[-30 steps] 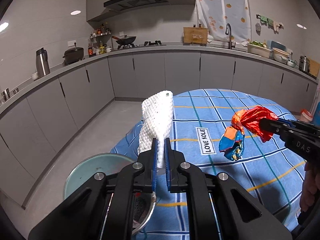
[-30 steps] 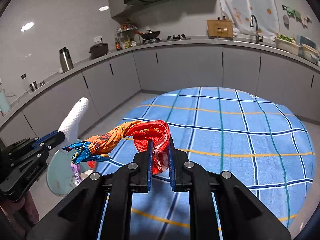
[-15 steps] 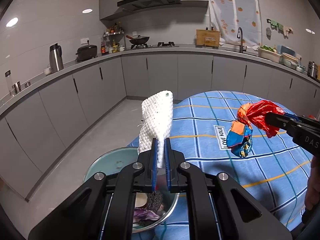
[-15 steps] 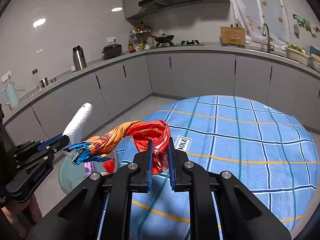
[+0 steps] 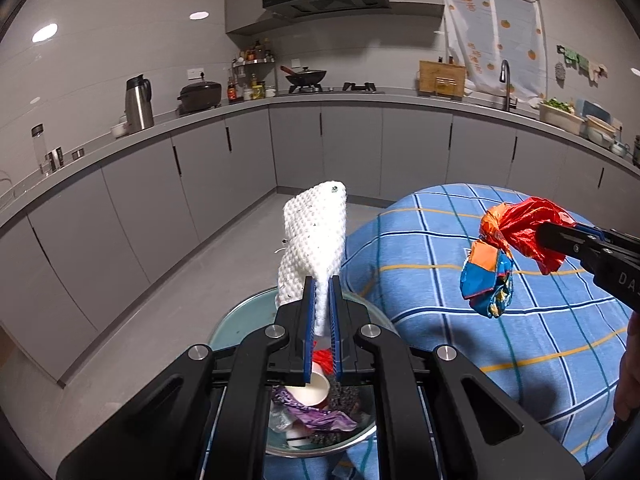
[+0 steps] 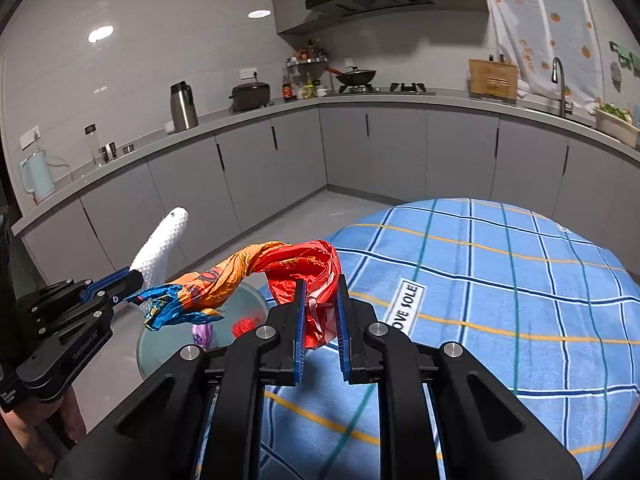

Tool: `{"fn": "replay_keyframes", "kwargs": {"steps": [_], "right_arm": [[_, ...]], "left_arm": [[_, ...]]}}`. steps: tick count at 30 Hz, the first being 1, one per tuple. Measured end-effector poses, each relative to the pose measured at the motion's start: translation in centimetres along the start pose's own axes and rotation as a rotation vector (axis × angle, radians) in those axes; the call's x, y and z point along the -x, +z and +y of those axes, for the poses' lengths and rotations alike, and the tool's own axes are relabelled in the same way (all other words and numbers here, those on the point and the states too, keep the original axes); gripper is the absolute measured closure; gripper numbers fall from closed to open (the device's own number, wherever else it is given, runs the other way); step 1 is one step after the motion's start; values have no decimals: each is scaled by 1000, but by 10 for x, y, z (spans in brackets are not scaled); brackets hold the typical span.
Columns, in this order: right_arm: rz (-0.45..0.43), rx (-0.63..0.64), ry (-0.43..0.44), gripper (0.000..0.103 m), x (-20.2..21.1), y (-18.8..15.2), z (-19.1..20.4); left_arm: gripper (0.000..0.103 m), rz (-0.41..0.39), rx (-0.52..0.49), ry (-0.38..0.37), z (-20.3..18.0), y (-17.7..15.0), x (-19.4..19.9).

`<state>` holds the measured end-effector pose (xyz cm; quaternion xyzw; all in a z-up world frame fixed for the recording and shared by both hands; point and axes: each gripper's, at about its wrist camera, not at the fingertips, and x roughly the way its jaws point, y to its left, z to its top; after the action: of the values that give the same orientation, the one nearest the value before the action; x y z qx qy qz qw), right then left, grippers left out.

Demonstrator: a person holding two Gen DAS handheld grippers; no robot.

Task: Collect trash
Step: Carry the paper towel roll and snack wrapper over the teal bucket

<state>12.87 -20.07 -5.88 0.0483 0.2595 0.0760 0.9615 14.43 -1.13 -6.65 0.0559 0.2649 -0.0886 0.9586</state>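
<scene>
- Okay, my left hand-held gripper (image 5: 321, 280) is clamped on the white foam net (image 5: 314, 240), which stands up above the bowl (image 5: 240, 320).
- My right hand-held gripper (image 6: 319, 284) is clamped on the red wrapper (image 6: 304, 264); its blue-orange tail hangs over the bowl's edge.
- I see a cup (image 5: 310, 390) and purple wrapper (image 5: 316, 416) in the bowl, by the blue checked cloth (image 6: 500, 280).

At lower centre, the right claw (image 6: 319, 304) pinches a red-orange-blue wrapper (image 6: 256, 276). At left, the left claw (image 6: 132, 280) grips white foam netting (image 6: 162, 242) above a bowl (image 6: 160, 344) of trash.
</scene>
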Motion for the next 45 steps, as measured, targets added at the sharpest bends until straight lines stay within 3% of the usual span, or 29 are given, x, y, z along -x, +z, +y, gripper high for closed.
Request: {"fn": "replay_keyframes", "kwargs": {"steps": [23,45], "right_arm": [[19,64,54,89,-25,10,38],[58,112,85,89,-61,13,67]], "left_arm": [[96,16,60,66,42,-6,-2],[96,45,101,97,60,-10,-14]]}}
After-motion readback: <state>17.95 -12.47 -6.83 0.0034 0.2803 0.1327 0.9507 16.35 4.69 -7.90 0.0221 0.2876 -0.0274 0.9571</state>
